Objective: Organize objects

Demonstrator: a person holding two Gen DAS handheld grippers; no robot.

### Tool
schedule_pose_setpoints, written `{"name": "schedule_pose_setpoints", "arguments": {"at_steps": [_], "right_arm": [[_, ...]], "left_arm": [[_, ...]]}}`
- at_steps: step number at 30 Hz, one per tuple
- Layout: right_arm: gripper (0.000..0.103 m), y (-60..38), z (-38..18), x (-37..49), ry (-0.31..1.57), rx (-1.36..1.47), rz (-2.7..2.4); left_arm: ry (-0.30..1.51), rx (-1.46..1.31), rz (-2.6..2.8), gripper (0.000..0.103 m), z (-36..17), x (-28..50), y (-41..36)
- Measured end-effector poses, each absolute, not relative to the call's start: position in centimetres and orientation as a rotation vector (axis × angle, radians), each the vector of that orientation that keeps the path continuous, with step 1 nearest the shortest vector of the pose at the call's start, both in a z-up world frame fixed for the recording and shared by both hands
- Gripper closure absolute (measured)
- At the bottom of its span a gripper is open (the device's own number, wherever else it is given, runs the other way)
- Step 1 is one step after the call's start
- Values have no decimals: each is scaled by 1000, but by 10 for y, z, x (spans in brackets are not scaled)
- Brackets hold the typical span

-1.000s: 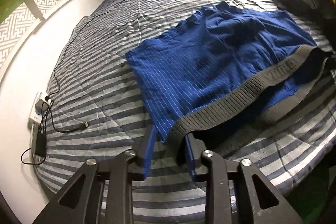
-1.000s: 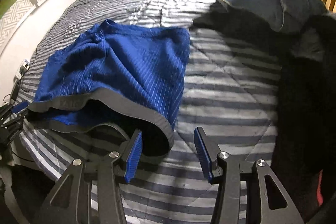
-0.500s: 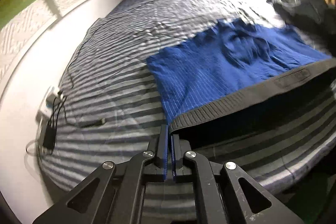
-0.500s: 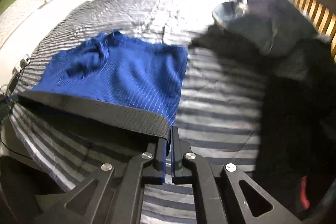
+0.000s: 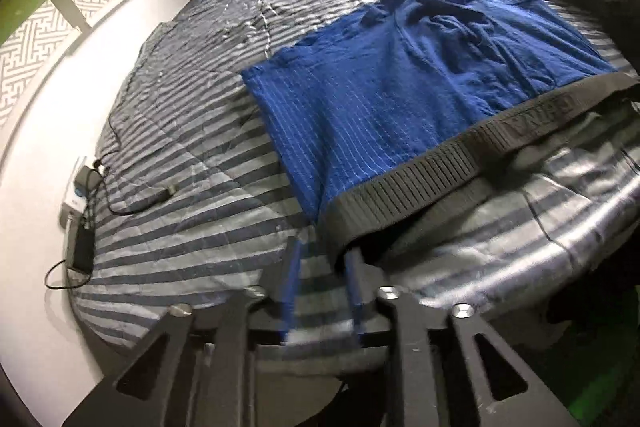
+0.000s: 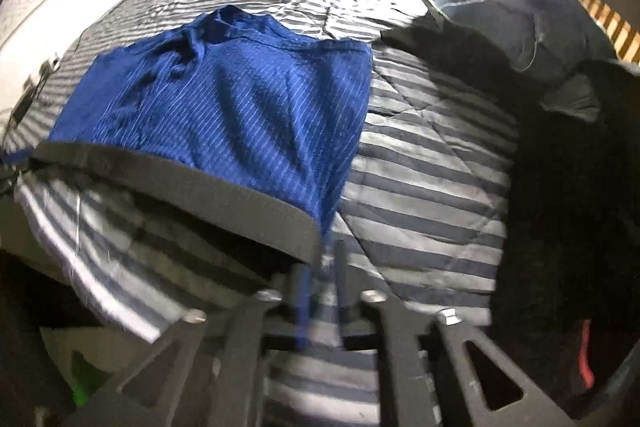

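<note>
Blue shorts spread at the bed's near edge

Our left gripper (image 5: 322, 259) and right gripper (image 6: 322, 267) (both blurred) stand released at the waistband (image 5: 432, 179) corners; beyond, blue shorts (image 6: 224, 99) lie on the striped bedspread (image 5: 188, 131).

Bare grey-and-white striped quilt on the bed (image 5: 192, 211) fills the left half of the left wrist view, open between the white wall and the blue pinstriped shorts with a grey waistband (image 5: 400, 99). A thin black cable with a plug end (image 5: 160, 194) lies across that stretch at centre left, and a white power strip with a black adapter (image 5: 80, 211) sits at the bed's edge beside the wall. In the right wrist view, striped quilt lies open right of the shorts, bounded at upper right by a heap of dark and grey-blue clothing (image 6: 520, 27).
</note>
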State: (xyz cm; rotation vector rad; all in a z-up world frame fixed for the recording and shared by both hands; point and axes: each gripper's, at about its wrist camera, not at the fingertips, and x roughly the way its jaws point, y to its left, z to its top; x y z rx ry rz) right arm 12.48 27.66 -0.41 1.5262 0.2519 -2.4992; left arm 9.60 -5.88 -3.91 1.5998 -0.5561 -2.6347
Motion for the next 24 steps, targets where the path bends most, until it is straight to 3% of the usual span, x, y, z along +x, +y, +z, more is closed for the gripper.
{"name": "schedule_pose_setpoints", "arguments": {"at_steps": [2,8,12,16,19,24], "right_arm": [[72,287,7,133,203,1473,-2487],[66,318,40,126,-82,1324,-2399],[63,323,49,116,-76,1320,-2325],[60,345,51,93,-220,1342,-2365],[60,347,41,56,-233,1385,-2408],[61,329,9,-13,-296,1510,-2335]], "left_arm": [[-525,1590,-2654,71,-29,102,-59],[-540,1498,-2873,71,11,106,9],[-535,1512,-3049,68,23,95,75],[-591,1567,-3155,66,15,81,145],[-636,1652,-3188,58,-1,73,189],[-590,1774,-3194,53,-25,68,227]]}}
